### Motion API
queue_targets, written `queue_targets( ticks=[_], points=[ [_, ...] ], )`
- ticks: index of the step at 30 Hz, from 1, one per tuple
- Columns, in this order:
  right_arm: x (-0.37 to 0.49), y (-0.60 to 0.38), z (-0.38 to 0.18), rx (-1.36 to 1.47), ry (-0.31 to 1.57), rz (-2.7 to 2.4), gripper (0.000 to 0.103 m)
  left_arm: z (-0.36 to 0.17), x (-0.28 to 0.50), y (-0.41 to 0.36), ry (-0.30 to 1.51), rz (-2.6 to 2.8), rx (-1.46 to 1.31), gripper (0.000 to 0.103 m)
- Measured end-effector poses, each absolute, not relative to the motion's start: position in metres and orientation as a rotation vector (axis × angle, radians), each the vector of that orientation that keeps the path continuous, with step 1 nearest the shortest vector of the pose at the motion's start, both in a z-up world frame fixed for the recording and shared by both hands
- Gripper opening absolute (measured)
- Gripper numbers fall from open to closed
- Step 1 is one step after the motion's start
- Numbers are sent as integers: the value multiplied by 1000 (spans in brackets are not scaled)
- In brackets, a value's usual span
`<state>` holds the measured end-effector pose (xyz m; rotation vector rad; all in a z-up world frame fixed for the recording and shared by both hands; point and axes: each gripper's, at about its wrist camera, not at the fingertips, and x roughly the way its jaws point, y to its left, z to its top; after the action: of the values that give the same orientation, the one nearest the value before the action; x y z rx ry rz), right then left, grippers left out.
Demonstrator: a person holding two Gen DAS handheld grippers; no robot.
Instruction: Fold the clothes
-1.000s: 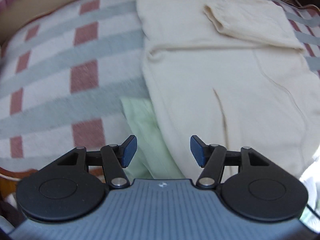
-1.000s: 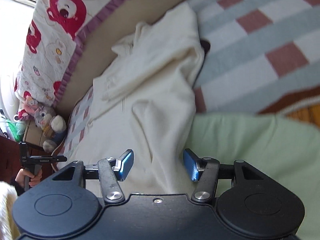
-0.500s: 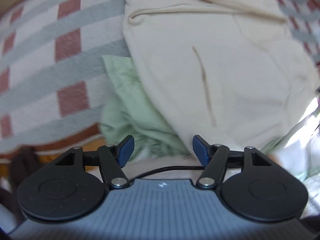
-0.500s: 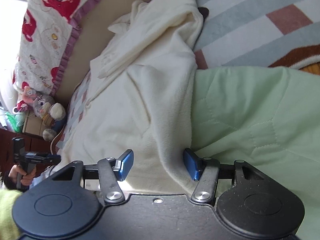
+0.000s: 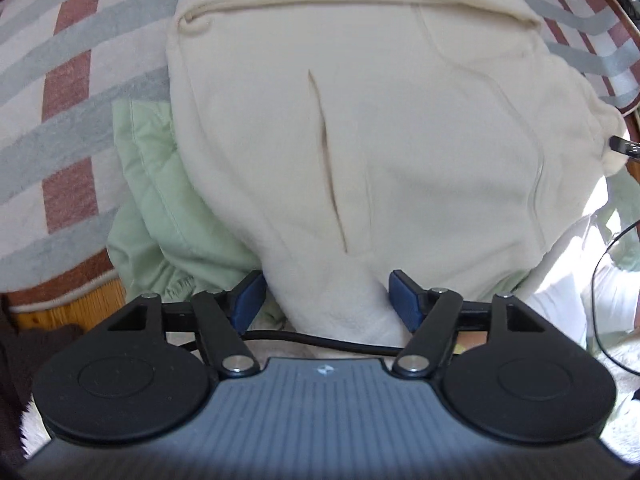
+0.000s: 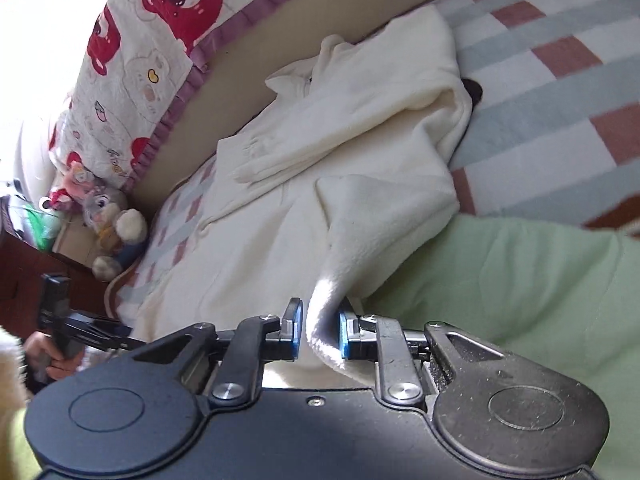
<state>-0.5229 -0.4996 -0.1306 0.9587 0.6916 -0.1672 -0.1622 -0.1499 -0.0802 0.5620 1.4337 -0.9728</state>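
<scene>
Cream fleece hooded jacket [image 5: 380, 128] spread on pink-and-grey checked bed blanket [image 5: 60, 92], sleeve already folded across chest, hem overlapping pale green quilted garment [image 5: 160, 208]. Right gripper [image 6: 318, 334], gaping half a second ago, now clenched on jacket's hem corner. Left gripper [image 5: 326, 294] remains spread wide, hem between fingers, nothing pinched. Judgement: one corner secured; left needs grip before hem lifts toward collar.

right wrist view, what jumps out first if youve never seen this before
The cream fleece garment spread over the checked blanket, its hem pinched in the right gripper. A pale green quilted garment lies under it on the right, and a pillow with red bears stands at the back left.
</scene>
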Motion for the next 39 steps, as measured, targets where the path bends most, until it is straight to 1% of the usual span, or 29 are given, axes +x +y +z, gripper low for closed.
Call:
queue_targets(
  ticks=[1, 2, 3, 4, 5, 7, 12, 16, 23, 28, 30, 32, 34, 35, 36, 37, 38, 39],
  points=[
    [-525, -498, -131, 958, 703, -166, 23, -79, -162, -147, 1421, -974, 548, 60],
    [-527, -495, -130, 939, 721, -169, 22, -78, -161, -144, 1409, -975, 534, 27],
    [-529, -492, -127, 909, 731, -184, 13, -73, -160, -143, 1386, -973, 520, 17],
    [-530, -487, -122, 860, 729, -218, 11, -68, -159, -142, 1360, -970, 506, 17],
    [-532, -484, -117, 824, 714, -239, 11, -63, -159, -141, 1334, -966, 491, 15],
    [-533, -483, -104, 797, 648, -243, 10, -51, -160, -143, 1265, -977, 490, 14],
    [-509, -492, -79, 733, 575, -213, 10, -26, -165, -159, 1155, -1028, 502, 14],
    [-482, -509, -57, 665, 530, -290, 10, -9, -173, -167, 999, -1180, 501, 14],
    [-435, -550, -32, 628, 469, -414, 9, 5, -117, -205, 880, -1126, 317, 13],
    [-394, -582, -16, 608, 477, -523, 9, 16, -74, -233, 799, -1072, 183, 13],
    [-382, -600, -23, 645, 474, -575, 9, 8, -55, -248, 785, -1025, 150, 13],
    [-370, -619, -37, 687, 475, -610, 10, -12, -39, -263, 779, -954, 145, 13],
    [-366, -632, -54, 754, 410, -590, 10, -40, -30, -272, 758, -885, 167, 13],
    [-372, -636, -60, 825, 356, -601, 15, -57, -28, -275, 744, -851, 175, 13],
    [-383, -638, -65, 930, 279, -616, 16, -73, -25, -275, 744, -813, 146, 13],
    [-398, -635, -69, 1032, 182, -607, 19, -88, -21, -272, 777, -775, 78, 13],
    [-411, -629, -74, 1101, 102, -581, 34, -101, -15, -272, 825, -754, 20, 13],
    [-422, -622, -77, 1144, 51, -574, 45, -113, -9, -273, 875, -739, -29, 13]
  ],
)
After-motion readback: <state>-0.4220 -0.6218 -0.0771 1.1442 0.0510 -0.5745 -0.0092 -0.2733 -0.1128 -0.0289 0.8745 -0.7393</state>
